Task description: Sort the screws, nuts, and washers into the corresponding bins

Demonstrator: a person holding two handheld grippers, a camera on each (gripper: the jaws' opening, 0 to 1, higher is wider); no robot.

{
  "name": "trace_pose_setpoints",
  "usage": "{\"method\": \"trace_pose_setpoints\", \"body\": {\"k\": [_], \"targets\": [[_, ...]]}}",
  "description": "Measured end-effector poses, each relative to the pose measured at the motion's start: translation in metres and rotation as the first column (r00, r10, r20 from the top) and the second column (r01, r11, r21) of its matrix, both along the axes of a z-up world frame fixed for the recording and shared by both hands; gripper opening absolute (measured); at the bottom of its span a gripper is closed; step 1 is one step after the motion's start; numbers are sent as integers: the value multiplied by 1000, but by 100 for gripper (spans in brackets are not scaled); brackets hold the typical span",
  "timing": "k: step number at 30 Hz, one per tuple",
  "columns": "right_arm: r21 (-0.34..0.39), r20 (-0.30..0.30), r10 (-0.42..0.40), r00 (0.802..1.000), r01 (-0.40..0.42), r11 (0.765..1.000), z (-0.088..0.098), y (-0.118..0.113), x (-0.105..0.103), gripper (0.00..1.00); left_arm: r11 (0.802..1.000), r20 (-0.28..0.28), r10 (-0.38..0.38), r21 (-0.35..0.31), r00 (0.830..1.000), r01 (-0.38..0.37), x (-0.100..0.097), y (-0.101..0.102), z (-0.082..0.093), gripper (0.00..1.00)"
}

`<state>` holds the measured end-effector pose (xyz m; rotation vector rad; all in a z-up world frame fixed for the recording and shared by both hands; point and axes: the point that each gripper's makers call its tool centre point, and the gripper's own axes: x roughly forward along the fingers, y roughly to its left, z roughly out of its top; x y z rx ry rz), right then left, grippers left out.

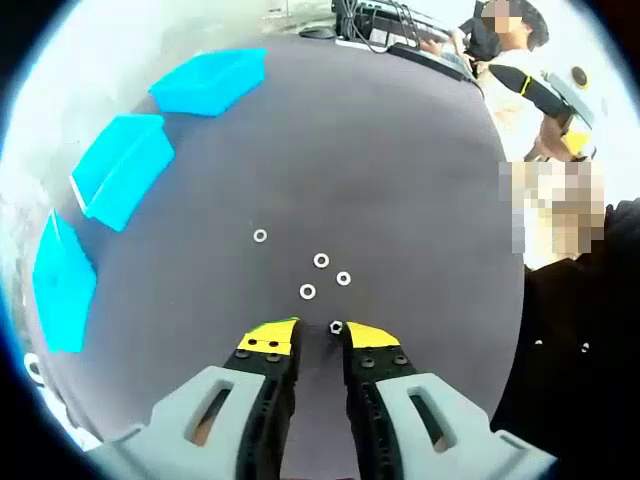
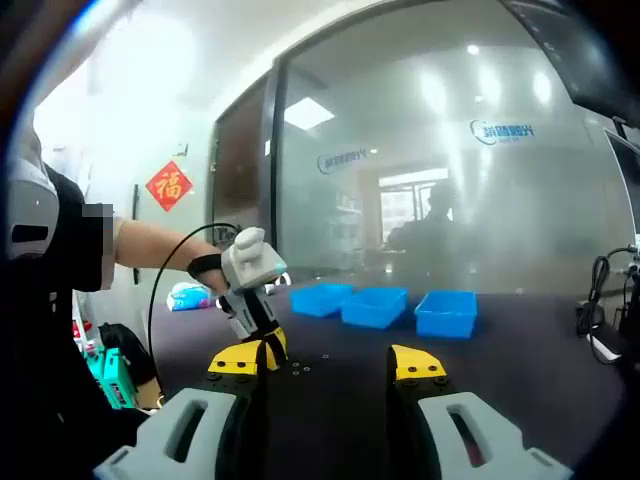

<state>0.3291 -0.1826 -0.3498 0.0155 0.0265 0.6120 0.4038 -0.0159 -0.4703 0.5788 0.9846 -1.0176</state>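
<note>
Left tongs [image 1: 322,340] sit low over the dark worktop [image 1: 400,180], yellow tips apart with a modest gap, and a small hex nut [image 1: 336,326] lies on the cloth right between those tips, seemingly not yet pinched. Just beyond it four washers [image 1: 321,260] are scattered close together, one set a little farther off toward the bins. Three blue bins [image 1: 122,168] stand in a row along the far-left edge of the worktop, well apart from the loose parts; from this angle their contents cannot be made out. Right tongs [image 2: 334,362] are held level and clear of the surface, tips spread wide with nothing between them, looking across at the same three bins [image 2: 378,306]. In the right gripper view the left tongs [image 2: 262,340] point steeply down at the worktop, the person's forearm [image 2: 165,245] reaching in from the left with a black cable looping off the wrist. The step in hand looks like picking the nut: the next move would call for closing squarely on so small and flat a piece without nudging it away, then lifting and carrying it to the nut bin. Which bin is that cannot be told from here.
</note>
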Motion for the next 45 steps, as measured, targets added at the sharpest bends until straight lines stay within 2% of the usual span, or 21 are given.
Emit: {"method": "trace_pose_setpoints", "body": {"k": [5, 13, 18, 25, 29, 32, 34, 38, 40, 43, 45], "targets": [[-2, -1, 3, 1000, -3, 1000, -1, 1, 0, 43, 1000, 13, -4, 12, 1000, 4, -1, 0, 0, 16], [0, 2, 5, 1000, -5, 1000, 1, 2, 0, 43, 1000, 24, -22, 20, 999, 21, -7, -3, -1, 6], [2, 1, 4, 1000, -4, 1000, 0, 2, 0, 43, 1000, 28, -22, 17, 999, 22, -7, -3, -1, 6], [2, 4, 8, 1000, -8, 1000, 1, 4, 0, 43, 999, 24, 3, -48, 1000, -2, -10, -3, 3, 5], [0, 5, 9, 1000, -9, 1000, 2, 5, 0, 43, 987, 39, 32, -157, 999, -25, -13, -8, 16, 5], [-2, 6, 8, 1000, -8, 1000, 2, 5, 1, 43, 971, 71, 58, -236, 996, -40, -12, -12, 31, 5], [-2, 8, 7, 1000, -7, 1000, 4, 6, 1, 43, 960, 113, 68, -279, 991, -34, -13, -14, 42, 5], [-1, 20, 6, 1000, -6, 1000, 9, 8, 2, 43, 915, 187, 121, -402, 975, -36, -19, -17, 72, 5], [1, 25, 6, 1000, -6, 1000, 11, 8, 2, 43, 882, 214, 159, -469, 964, -41, -22, -17, 86, 5], [-1, 32, 6, 999, -6, 1000, 14, 10, 2, 43, 818, 245, 231, -573, 942, -52, -27, -14, 110, 5], [1, 36, 9, 999, -9, 1000, 16, 12, 1, 43, 766, 262, 306, -638, 915, -74, -28, -8, 127, 5]]}}
